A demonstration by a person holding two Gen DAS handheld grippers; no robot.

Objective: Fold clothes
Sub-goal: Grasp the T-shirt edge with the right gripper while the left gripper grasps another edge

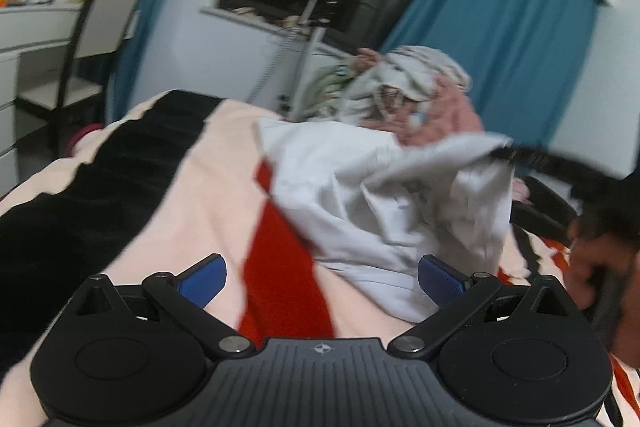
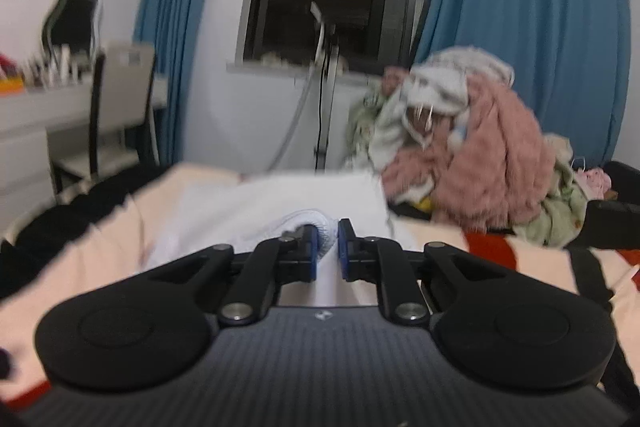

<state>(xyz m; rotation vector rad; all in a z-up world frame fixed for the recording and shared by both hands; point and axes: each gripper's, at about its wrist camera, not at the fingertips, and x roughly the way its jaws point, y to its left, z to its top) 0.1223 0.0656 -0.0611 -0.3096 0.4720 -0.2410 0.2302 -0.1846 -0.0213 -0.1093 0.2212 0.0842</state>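
Observation:
A white garment lies crumpled on the pink, black and red bedspread. My left gripper is open and empty, just short of the garment's near edge. My right gripper is shut on a bunched fold of the white garment. In the left wrist view the right gripper lifts the garment's far right corner off the bed, and a hand holds it.
A pile of unfolded clothes, pink fleece and white and green pieces, sits at the far right of the bed. A chair and white desk stand at the left. Blue curtains frame a dark window.

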